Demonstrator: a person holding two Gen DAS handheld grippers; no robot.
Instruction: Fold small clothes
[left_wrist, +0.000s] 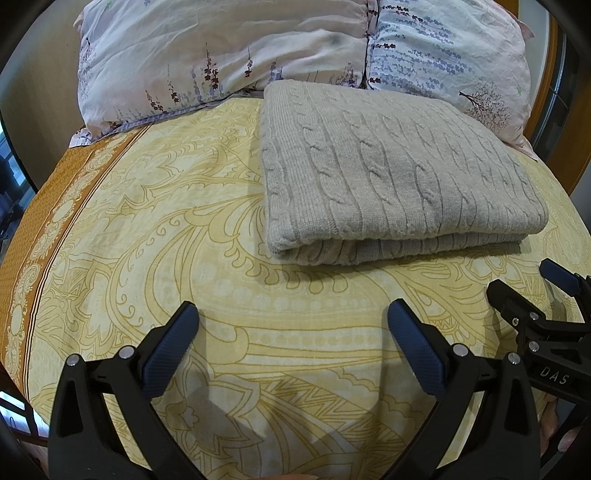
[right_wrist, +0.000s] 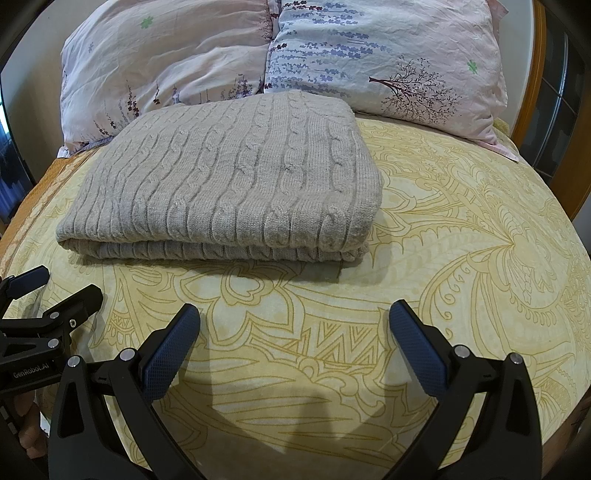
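While the grey knit sweater (left_wrist: 388, 166) lies folded near the pillows (left_wrist: 229, 48), folding is judged done.
Both jaws are held released: left gripper (left_wrist: 291, 317) and right gripper (right_wrist: 293, 317) are kept above the bedspread (right_wrist: 461, 240); withdrawal is called for.

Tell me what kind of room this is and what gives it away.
Most likely a bedroom. The folded grey cable-knit sweater lies on a bed with a yellow patterned sheet, two floral pillows sit at its head, and a wooden bed frame curves behind them.
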